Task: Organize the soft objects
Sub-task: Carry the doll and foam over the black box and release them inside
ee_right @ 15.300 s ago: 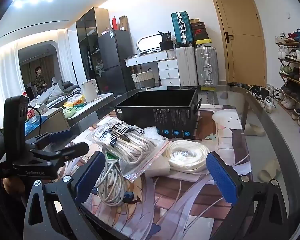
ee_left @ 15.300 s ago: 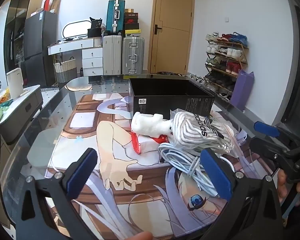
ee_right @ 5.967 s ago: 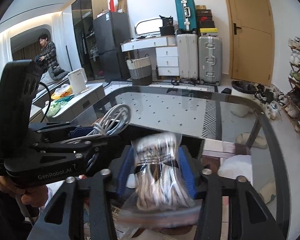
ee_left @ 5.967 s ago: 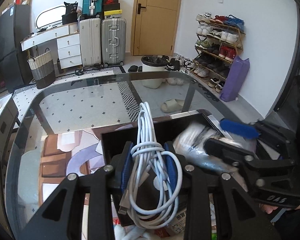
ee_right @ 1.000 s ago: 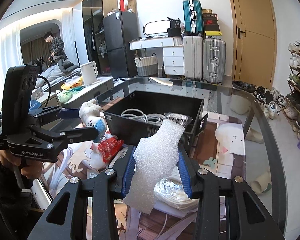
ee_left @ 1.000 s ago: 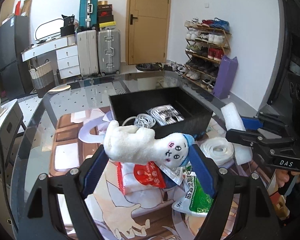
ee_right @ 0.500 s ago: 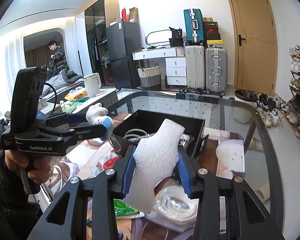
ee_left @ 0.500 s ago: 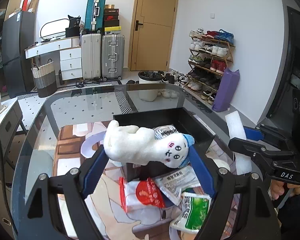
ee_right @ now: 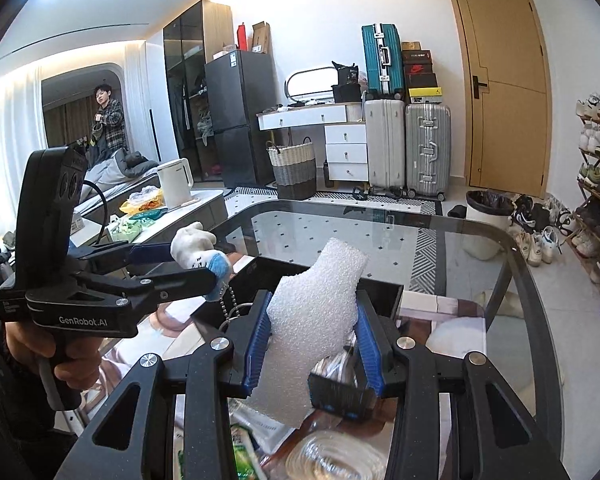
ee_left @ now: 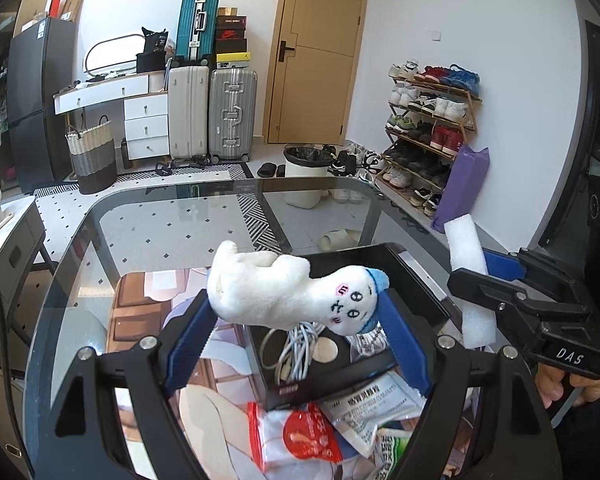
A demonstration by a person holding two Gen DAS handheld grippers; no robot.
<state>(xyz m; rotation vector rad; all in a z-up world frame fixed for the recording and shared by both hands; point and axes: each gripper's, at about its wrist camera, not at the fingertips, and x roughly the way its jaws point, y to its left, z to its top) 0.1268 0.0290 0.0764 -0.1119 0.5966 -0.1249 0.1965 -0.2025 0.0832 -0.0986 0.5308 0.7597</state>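
My left gripper (ee_left: 296, 312) is shut on a white plush toy (ee_left: 288, 288) with a blue cap, held sideways above the near edge of the black box (ee_left: 412, 264). The toy also shows in the right wrist view (ee_right: 198, 250). My right gripper (ee_right: 312, 332) is shut on a white foam piece (ee_right: 312, 312), held upright above the black box (ee_right: 380, 290). The foam piece shows at the right in the left wrist view (ee_left: 470, 272). A white cable coil (ee_left: 296, 340) and a bagged item lie inside the box.
Snack and medicine packets (ee_left: 300, 436) lie on the glass table (ee_left: 172, 224) in front of the box. A clear tubing coil (ee_right: 336, 456) lies near my right gripper. Suitcases, a door and a shoe rack stand behind. A person stands far left.
Both grippers have risen and moved forward over the black box, carrying the plush toy and the foam piece. The box now lies under the held objects.
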